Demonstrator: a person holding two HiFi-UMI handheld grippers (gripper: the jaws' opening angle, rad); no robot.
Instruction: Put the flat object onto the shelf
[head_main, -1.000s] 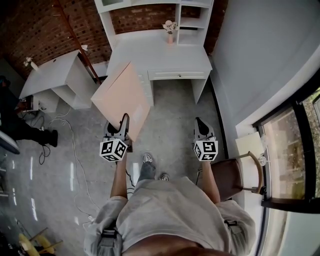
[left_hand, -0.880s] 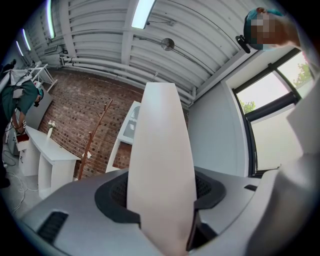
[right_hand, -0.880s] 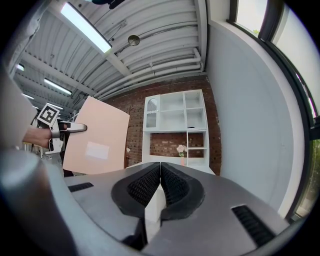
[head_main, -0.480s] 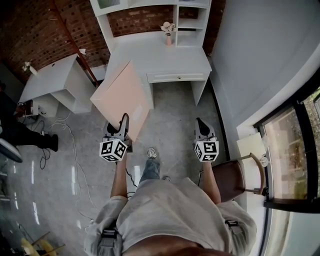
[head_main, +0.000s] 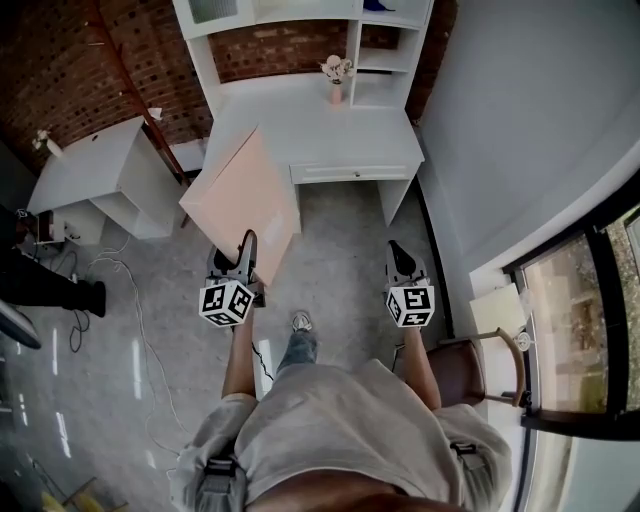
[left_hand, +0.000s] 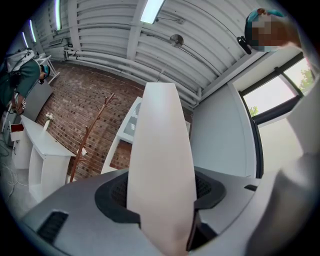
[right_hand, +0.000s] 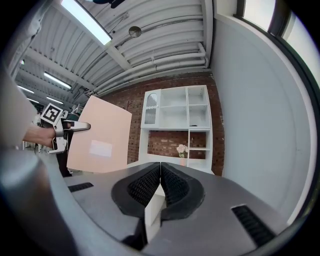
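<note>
Obs: pale pink flat square panel (head_main: 243, 195) is pinched at its near edge by the left claw (head_main: 247, 243) and stands on edge, rising up and ahead of the tips, tilted, clear of every surface

Left gripper view: panel (left_hand: 160, 165) seen edge-on between the 2 jaws, dark pads closed on both faces, 1 per side

Right claw (head_main: 397, 250): jaws pressed together, nothing carried; the panel sits off to its left with a paler rectangular label (right_hand: 101, 148) on the face turned to it

Handling (judgement):
- thin and stiff, no sag visible; probably light for its area
- faces look smooth, so the grip could slip
- held at 1 edge only, the long overhang beyond the tips will lever and swing
- a second hold by the right claw on the opposite edge would steady it for placing

Surface: white desk with open shelf unit (head_main: 330, 130) lies ahead of both claws, well beyond the panel's far edge. A small pink vase of pale flowers (head_main: 336, 75) stands on the desktop beside the shelf compartments (right_hand: 175, 112), which look open

Room: grey concrete floor (head_main: 340, 250) under both claws, red brick wall (head_main: 60, 60) behind the desk, a second white table (head_main: 90, 165) out left of the left claw, a brown wooden chair (head_main: 470, 360) right of and behind the right claw
</note>
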